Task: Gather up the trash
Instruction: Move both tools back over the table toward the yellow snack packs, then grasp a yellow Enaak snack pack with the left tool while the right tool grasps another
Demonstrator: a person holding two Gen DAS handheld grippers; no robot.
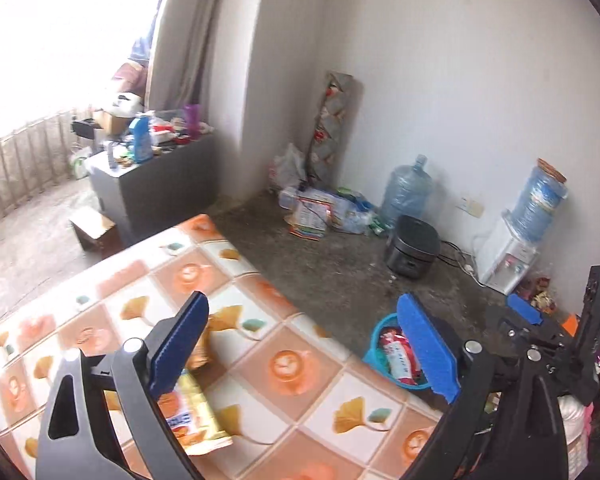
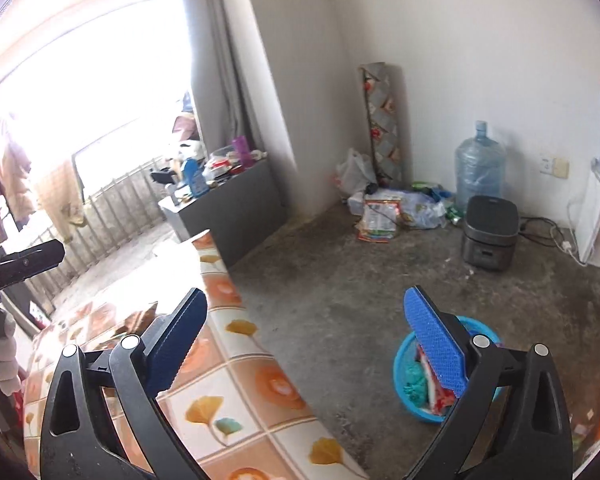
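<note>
**Desk:** What are you holding over the table?

**Caption writer:** Your left gripper hangs above the tiled tablecloth with its blue pads spread wide and nothing between them. A yellow-and-orange snack wrapper lies flat on the cloth, partly under the left-hand finger (whether the pad touches it, you cannot tell from this angle).

**Desk:** And your other hand?

**Caption writer:** Your right gripper is parted just as wide and holds nothing; it sits past the table's edge, over the concrete floor. In the left wrist view it shows at the far right.

**Desk:** Where does the rubbish stand?

**Caption writer:** A blue basin rests on the floor just beside the table, already holding a red-and-white packet and something teal. Your right-hand pad partly covers it in the right wrist view.

**Desk:** Background?

**Caption writer:** A black rice cooker on the floor by the wall, a large water jug behind it, a white water dispenser to the right, loose bags and packets heaped in the corner, and a grey cabinet crowded with bottles near the bright window.
</note>
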